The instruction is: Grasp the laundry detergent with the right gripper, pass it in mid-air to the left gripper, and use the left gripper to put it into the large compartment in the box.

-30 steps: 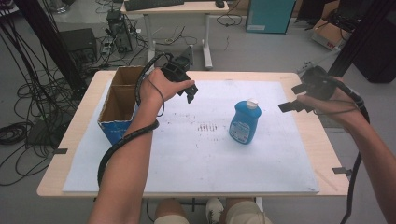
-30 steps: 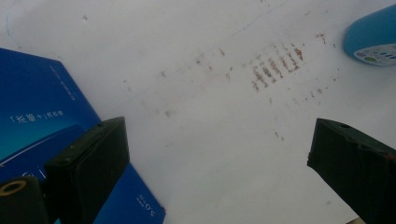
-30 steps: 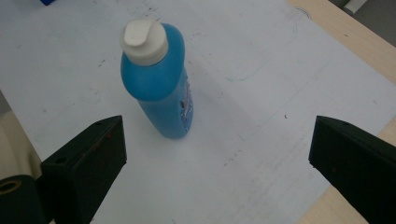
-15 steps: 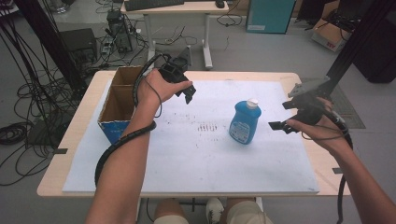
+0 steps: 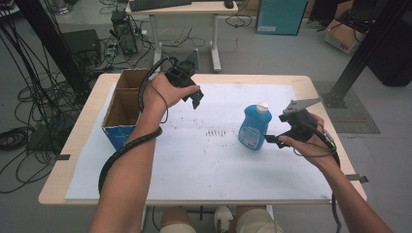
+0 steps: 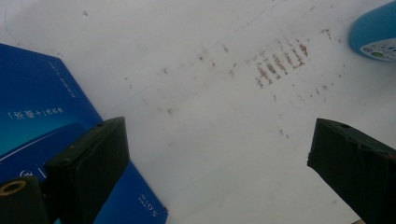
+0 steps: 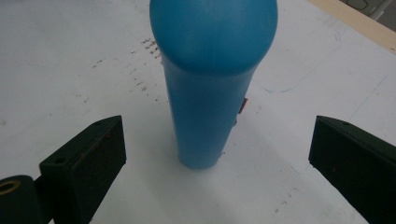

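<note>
A blue bottle (image 5: 251,130) with a white cap (image 5: 263,106) stands upright right of the table's middle. My right gripper (image 5: 277,130) is just to its right, low over the white sheet, jaws open. In the right gripper view the bottle (image 7: 210,88) stands upright between and a little beyond the open jaws of the right gripper (image 7: 219,137), untouched. My left gripper (image 5: 193,99) hangs above the sheet right of the cardboard box (image 5: 121,110), open with nothing in it. The left gripper (image 6: 217,140) looks down on the sheet, with the box's blue side (image 6: 37,116) at left and the bottle's base (image 6: 373,32) at top right.
A white sheet (image 5: 204,160) covers most of the wooden table (image 5: 77,145). Brown smudges (image 5: 214,132) mark it left of the bottle. The open cardboard box has two compartments. Cables, a desk and boxes stand on the floor beyond the table.
My right gripper has come down and to the left, from the table's right edge to just beside the bottle. The left gripper has barely moved.
</note>
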Motion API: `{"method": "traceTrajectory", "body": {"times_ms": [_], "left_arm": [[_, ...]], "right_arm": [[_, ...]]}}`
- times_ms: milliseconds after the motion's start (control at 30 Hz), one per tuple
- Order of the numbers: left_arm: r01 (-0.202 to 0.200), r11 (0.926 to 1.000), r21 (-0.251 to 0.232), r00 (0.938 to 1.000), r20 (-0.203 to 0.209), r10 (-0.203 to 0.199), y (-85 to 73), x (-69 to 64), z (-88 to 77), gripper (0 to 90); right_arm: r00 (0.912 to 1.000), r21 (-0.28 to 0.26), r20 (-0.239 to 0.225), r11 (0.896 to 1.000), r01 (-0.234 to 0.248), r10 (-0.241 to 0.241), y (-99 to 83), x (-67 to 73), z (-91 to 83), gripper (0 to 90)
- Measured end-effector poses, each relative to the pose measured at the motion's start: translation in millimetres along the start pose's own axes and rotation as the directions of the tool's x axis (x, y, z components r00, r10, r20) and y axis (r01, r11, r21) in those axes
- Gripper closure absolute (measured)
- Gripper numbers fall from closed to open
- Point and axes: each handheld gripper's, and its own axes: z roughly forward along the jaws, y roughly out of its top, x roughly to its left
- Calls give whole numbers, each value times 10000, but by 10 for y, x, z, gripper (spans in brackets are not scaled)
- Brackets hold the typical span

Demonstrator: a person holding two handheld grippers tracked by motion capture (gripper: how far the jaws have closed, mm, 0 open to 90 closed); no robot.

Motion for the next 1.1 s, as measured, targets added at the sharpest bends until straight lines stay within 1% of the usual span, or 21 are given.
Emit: {"method": "traceTrajectory", "body": {"times_ms": [33, 67, 100, 200, 367, 400, 433, 467, 533, 600, 733, 767, 933, 1000, 1100], "left_arm": [[16, 10000, 40, 10000, 19, -16, -3, 5, 4, 56], [16, 10000, 40, 10000, 19, -16, -3, 5, 4, 56], [31, 10000, 48, 10000, 25, -31, -8, 10, 10, 56], [20, 10000, 69, 10000, 9, -20, -15, 19, 21, 55], [58, 10000, 80, 10000, 6, -58, -22, 39, 38, 55], [58, 10000, 80, 10000, 6, -58, -22, 39, 38, 56], [45, 9999, 103, 10000, 5, -45, -25, 45, 44, 55], [31, 10000, 91, 10000, 5, -31, -27, 47, 47, 55], [52, 9999, 93, 10000, 16, -53, -28, 46, 49, 55], [51, 10000, 79, 10000, 13, -51, -30, 44, 51, 55], [42, 10000, 88, 10000, 5, -42, -29, 38, 49, 55], [39, 10000, 65, 10000, -8, -39, -27, 36, 47, 55], [-3, 10000, 87, 10000, -38, 4, -20, 28, 42, 55], [-107, 9998, 161, 9999, -50, 108, -15, 31, 38, 55], [-99, 9998, 167, 9999, -37, 100, -13, 27, 41, 55]], "right_arm": [[10000, -117, -36, 9999, -71, 71, -19, 12, 61, 36], [10000, -117, -36, 9999, -71, 71, -19, 12, 61, 36], [10000, -176, 6, 9998, -75, 75, -39, 26, 123, 34], [9999, -257, 6, 9996, -151, 151, -75, 50, 218, 35], [9996, -518, 0, 9983, -280, 281, -115, 75, 324, 34], [9996, -518, 0, 9983, -280, 281, -115, 75, 324, 34], [9992, -664, 52, 9970, -386, 391, -125, 88, 363, 34], [9993, -728, 90, 9967, -348, 356, -131, 87, 379, 33], [9992, -786, 117, 9962, -383, 394, -136, 90, 395, 31], [9985, -964, 198, 9942, -486, 508, -148, 97, 436, 29], [9982, -1101, 268, 9926, -506, 538, -157, 97, 469, 27], [9980, -1209, 312, 9914, -505, 546, -164, 98, 492, 26], [9970, -1385, 472, 9888, -547, 618, -197, 99, 539, 25], [9965, -1425, 585, 9885, -504, 593, -208, 101, 555, 23], [9961, -1534, 631, 9868, -518, 621, -217, 98, 574, 22]]}}
